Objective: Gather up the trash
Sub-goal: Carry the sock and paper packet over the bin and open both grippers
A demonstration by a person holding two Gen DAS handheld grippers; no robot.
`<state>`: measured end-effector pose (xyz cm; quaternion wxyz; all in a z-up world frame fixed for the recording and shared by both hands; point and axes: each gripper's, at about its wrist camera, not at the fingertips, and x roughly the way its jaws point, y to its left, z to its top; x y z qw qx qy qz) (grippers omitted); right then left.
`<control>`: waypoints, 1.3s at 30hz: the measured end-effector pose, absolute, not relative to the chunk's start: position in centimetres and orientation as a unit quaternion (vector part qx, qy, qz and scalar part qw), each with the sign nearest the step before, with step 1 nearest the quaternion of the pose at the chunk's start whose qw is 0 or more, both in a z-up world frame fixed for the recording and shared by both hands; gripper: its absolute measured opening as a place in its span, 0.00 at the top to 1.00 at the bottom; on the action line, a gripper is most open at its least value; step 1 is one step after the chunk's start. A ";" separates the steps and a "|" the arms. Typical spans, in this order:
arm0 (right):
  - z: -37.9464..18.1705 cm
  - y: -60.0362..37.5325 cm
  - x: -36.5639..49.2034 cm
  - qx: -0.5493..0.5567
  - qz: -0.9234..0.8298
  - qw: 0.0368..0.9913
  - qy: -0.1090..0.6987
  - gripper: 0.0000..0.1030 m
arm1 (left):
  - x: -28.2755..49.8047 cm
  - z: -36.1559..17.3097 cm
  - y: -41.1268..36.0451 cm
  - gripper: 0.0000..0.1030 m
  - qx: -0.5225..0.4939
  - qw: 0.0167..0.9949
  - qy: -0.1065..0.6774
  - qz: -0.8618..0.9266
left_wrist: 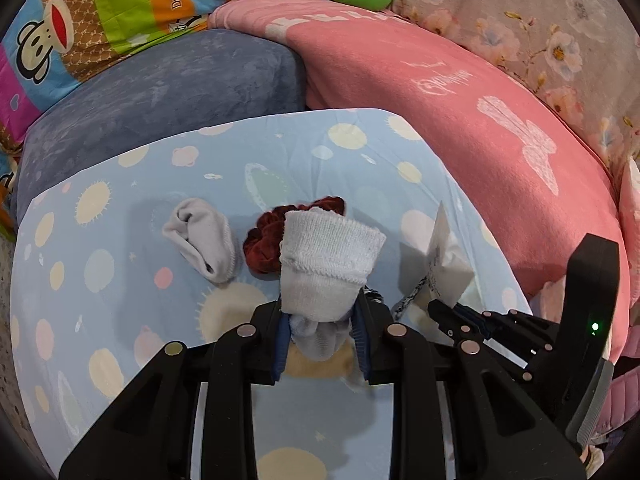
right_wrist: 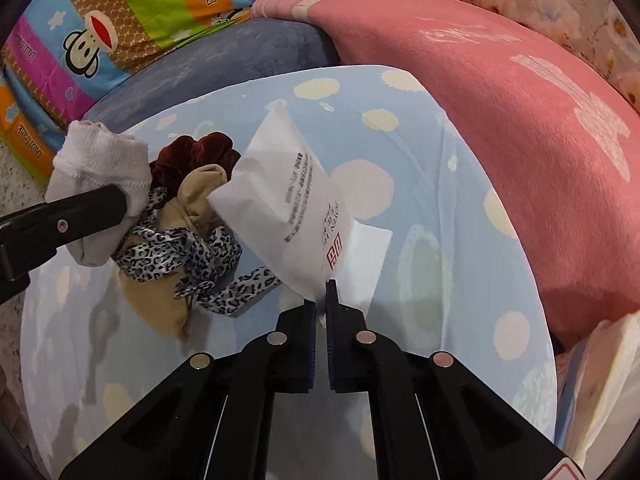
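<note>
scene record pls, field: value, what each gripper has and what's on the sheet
surface: light blue dotted bedsheet
left gripper: shut on white ribbed sock
right gripper: shut on white printed paper packet
loose on sheet: second white sock, dark red velvet scrunchie, tan fabric pouch, leopard-print ribbon
behind: pink blanket, grey-blue cushion

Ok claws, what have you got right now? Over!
Left claw shut on white sock. Right claw pinching white paper packet. Red scrunchie, leopard ribbon, tan cloth piled between.
</note>
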<state>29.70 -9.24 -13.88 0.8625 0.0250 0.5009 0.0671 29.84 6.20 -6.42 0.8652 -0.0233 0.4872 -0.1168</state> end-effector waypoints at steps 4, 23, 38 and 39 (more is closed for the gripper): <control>-12.6 -10.5 26.7 0.052 0.054 0.868 0.491 0.99 | 28.0 -5.8 5.1 0.75 -0.017 0.865 0.484 -0.130; -6.1 -19.8 13.7 0.139 -0.023 0.891 0.431 0.99 | 19.4 -2.0 -6.0 0.75 0.042 0.861 0.452 -0.228; -5.4 -30.9 6.4 0.180 -0.121 0.887 0.408 0.99 | 14.4 -1.0 -18.2 0.75 0.072 0.824 0.449 -0.338; -5.5 -31.5 6.1 0.183 -0.124 0.886 0.408 0.99 | 14.2 -1.1 -18.9 0.75 0.073 0.821 0.450 -0.344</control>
